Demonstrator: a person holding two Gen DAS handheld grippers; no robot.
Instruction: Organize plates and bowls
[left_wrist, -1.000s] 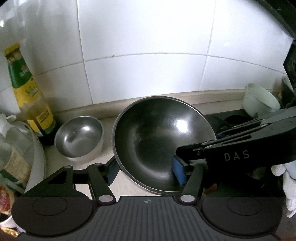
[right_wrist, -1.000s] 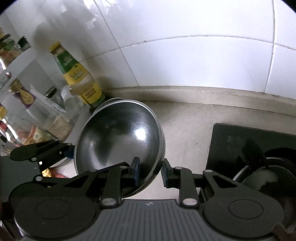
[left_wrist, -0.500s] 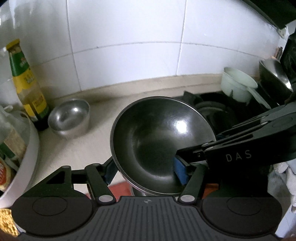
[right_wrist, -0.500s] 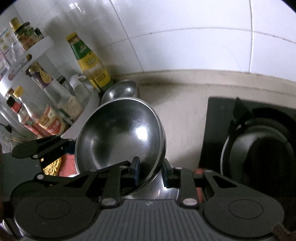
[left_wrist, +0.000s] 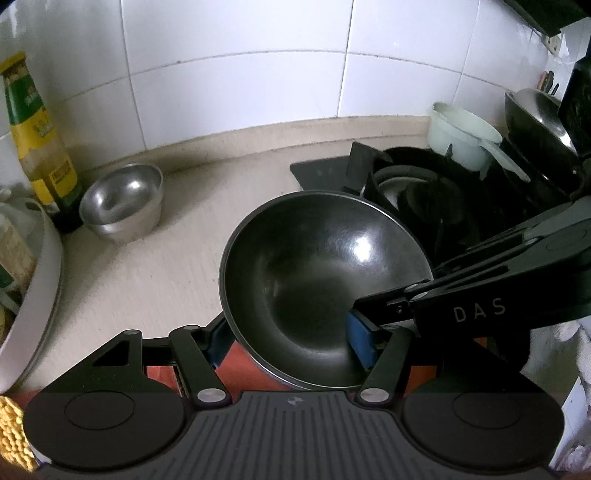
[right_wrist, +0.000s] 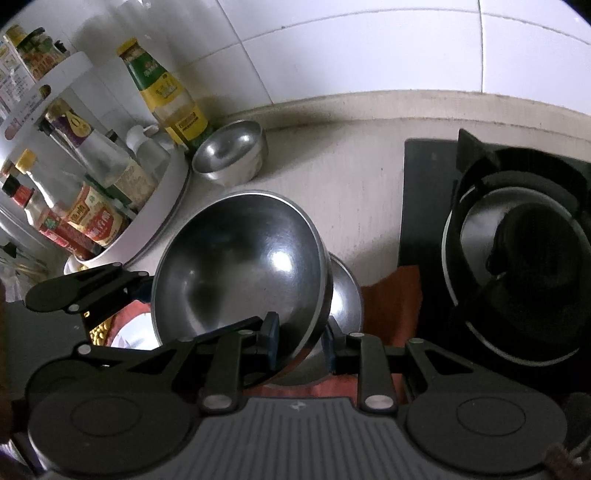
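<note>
A large steel bowl (left_wrist: 314, 280) (right_wrist: 236, 266) hangs tilted between both grippers. My left gripper (left_wrist: 291, 343) is shut across its near part, and the left pad is hidden behind the outer wall. In the right wrist view that gripper's fingers (right_wrist: 110, 280) meet the bowl's left rim. My right gripper (right_wrist: 299, 343) is shut on the rim, one pad inside and one outside; its fingers (left_wrist: 388, 299) reach in from the right. Under the held bowl another steel bowl (right_wrist: 345, 295) sits on a red mat (right_wrist: 391, 295). A small steel bowl (left_wrist: 122, 199) (right_wrist: 231, 155) stands by the wall.
A yellow-labelled bottle (left_wrist: 37, 140) (right_wrist: 166, 92) and a white rack of bottles (right_wrist: 159, 206) stand on the left. A black gas stove (right_wrist: 517, 251) (left_wrist: 424, 192) lies to the right, with a pale green cup (left_wrist: 461, 136) and a wok (left_wrist: 535, 107) behind it. Beige counter lies between.
Both grippers have carried the large bowl away from the wall toward the counter's front. The small bowl and bottle now lie farther off, and the red mat and second bowl have come into view.
</note>
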